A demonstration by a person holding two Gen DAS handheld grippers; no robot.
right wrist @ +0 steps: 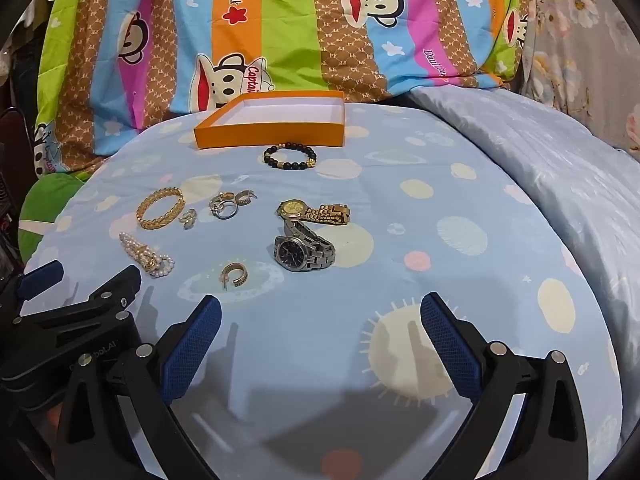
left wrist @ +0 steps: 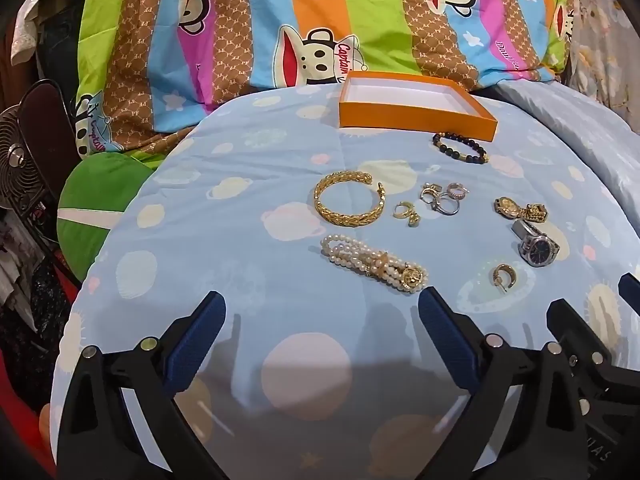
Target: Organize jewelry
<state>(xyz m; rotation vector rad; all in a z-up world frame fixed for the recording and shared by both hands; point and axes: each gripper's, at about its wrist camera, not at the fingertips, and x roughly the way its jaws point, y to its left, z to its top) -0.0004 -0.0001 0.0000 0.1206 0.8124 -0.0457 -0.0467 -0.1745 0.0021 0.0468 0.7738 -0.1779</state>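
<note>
Jewelry lies spread on a light blue sheet. An orange box [left wrist: 416, 118] [right wrist: 268, 130] with a white inside sits at the back, with nothing visible in it. In front of it lie a black bead bracelet [left wrist: 460, 147] [right wrist: 290, 156], a gold woven bangle [left wrist: 349, 200] [right wrist: 159, 208], a pearl bracelet [left wrist: 374, 263] [right wrist: 147, 260], a cluster of rings [left wrist: 442, 198] [right wrist: 230, 204], a gold watch [left wrist: 520, 208] [right wrist: 314, 211], a silver watch [left wrist: 538, 245] [right wrist: 304, 250] and a gold hoop earring [left wrist: 504, 276] [right wrist: 234, 274]. My left gripper [left wrist: 322, 310] and right gripper [right wrist: 320, 312] hover open near the front, holding nothing.
A bright striped cartoon quilt [left wrist: 320, 20] [right wrist: 320, 20] is heaped behind the box. A rumpled pale blue blanket [right wrist: 540, 152] lies at the right. A green cushion [left wrist: 96, 196] and a dark fan [left wrist: 20, 168] stand off the left edge.
</note>
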